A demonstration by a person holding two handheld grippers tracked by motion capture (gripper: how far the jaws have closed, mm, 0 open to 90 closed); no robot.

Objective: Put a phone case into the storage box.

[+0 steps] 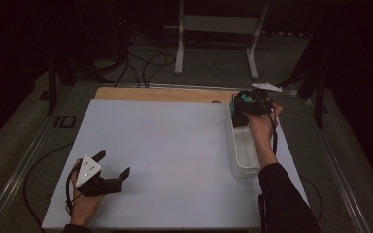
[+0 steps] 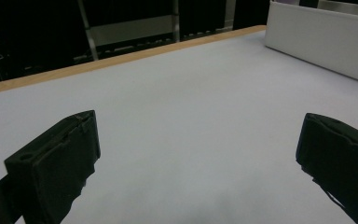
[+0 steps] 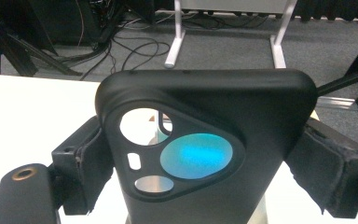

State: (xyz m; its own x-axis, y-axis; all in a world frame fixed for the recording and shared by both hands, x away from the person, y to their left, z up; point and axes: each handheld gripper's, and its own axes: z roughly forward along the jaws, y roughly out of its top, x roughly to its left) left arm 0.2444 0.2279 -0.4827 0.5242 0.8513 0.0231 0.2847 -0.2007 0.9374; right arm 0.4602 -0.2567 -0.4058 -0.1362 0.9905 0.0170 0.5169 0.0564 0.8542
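Right gripper [image 1: 243, 104] is clamping a black phone case [image 3: 205, 149] at the upper right of the high view, over the far end of the white bin [image 1: 240, 167]. In the right gripper view the case is sitting centre frame, jaws pressing on its two long edges, long axis running bottom to top of frame, camera-cutout end pointing up and away from the gripper. Back face with the triangular camera cutout is facing the lens; a teal patch is showing through one hole. Bin is lying lengthwise along the right edge of the white table [image 1: 165, 145]; visible part of its inside is looking bare. Left gripper [image 1: 112, 170] is resting lower left, jaws spread wide, holding nothing.
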